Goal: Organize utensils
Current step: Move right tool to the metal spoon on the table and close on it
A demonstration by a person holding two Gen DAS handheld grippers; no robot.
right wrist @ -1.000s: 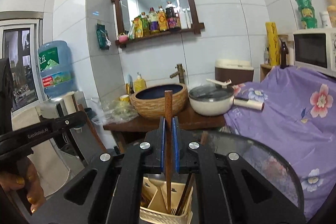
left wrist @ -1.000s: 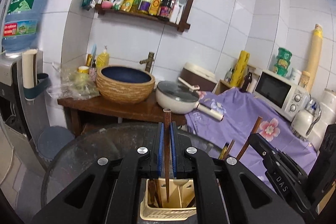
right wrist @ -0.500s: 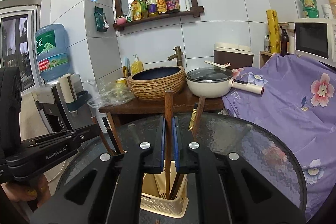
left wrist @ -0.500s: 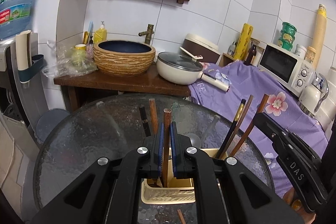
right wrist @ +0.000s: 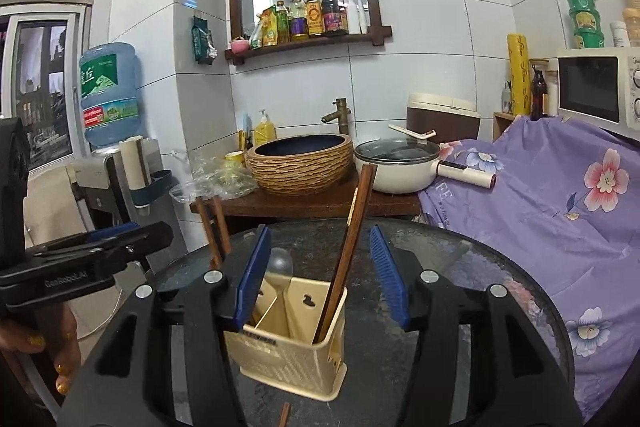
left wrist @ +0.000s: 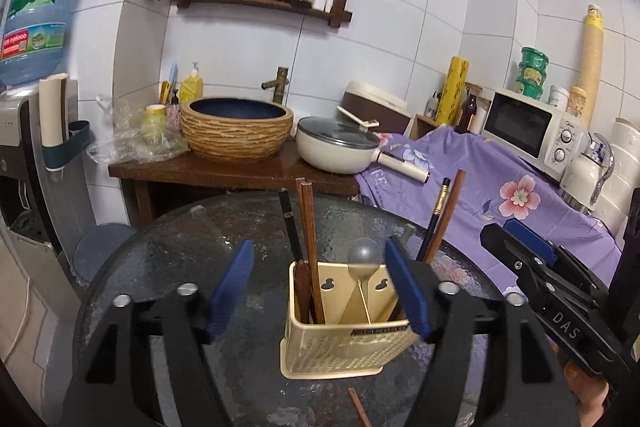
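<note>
A cream plastic utensil holder [left wrist: 344, 343] stands on the round glass table [left wrist: 168, 267]; it also shows in the right wrist view [right wrist: 288, 351]. Brown chopsticks [left wrist: 309, 227] and a black one stand in its left compartment, a metal spoon [left wrist: 363, 255] in the middle, two more chopsticks [left wrist: 446, 215] at its right. My left gripper [left wrist: 320, 291] is open and empty, with the holder between its blue pads. My right gripper [right wrist: 320, 275] is open and empty above the holder, and a brown chopstick [right wrist: 350, 239] leans in it. A loose chopstick [left wrist: 360, 409] lies on the table in front.
Behind the table a wooden counter [left wrist: 224, 171] carries a woven basin [left wrist: 237, 129] and a lidded white pan [left wrist: 340, 147]. A purple floral cloth [left wrist: 500, 195] covers the right side, with a microwave [left wrist: 532, 131]. A water dispenser [left wrist: 28, 75] stands at left.
Both grippers opened and let go of their brown chopsticks, which now stand in the holder. Both grippers pulled back a little from the holder.
</note>
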